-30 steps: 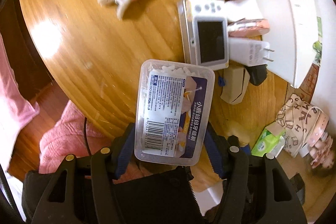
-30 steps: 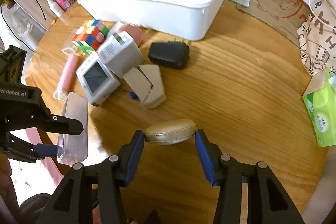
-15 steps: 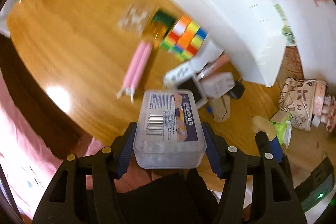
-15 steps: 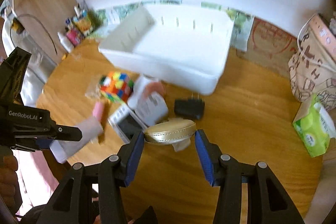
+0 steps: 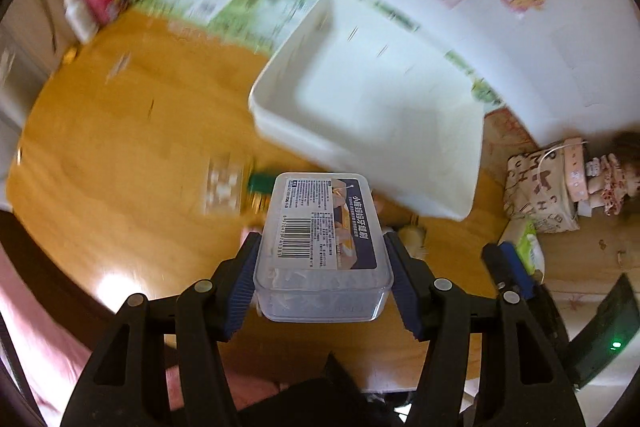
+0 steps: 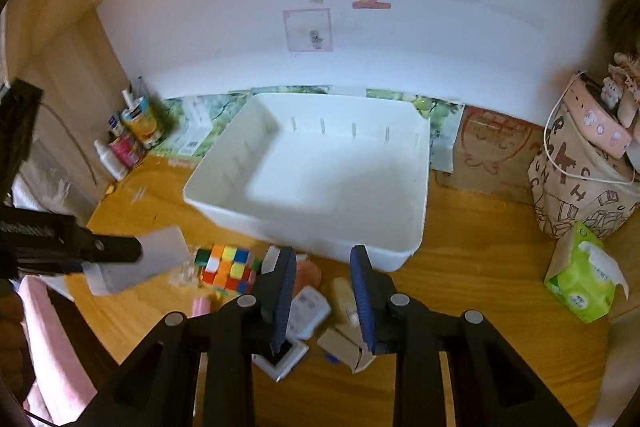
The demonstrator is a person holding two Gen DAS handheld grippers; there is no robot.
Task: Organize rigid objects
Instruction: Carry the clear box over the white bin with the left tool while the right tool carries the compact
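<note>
The left tongs [image 5: 322, 281] clamp the clear plastic labelled box [image 5: 322, 247]; the empty right tongs [image 6: 323, 291] stand narrow; a careless release could miss the white plastic bin [image 6: 320, 175]

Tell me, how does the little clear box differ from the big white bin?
The clear box is small, see-through and lidded, with a barcode label; the white bin is large, opaque, open-topped and looks empty. The clear box is held up by the left gripper; the white bin sits on the table. Both are rounded rectangular plastic containers.
</note>
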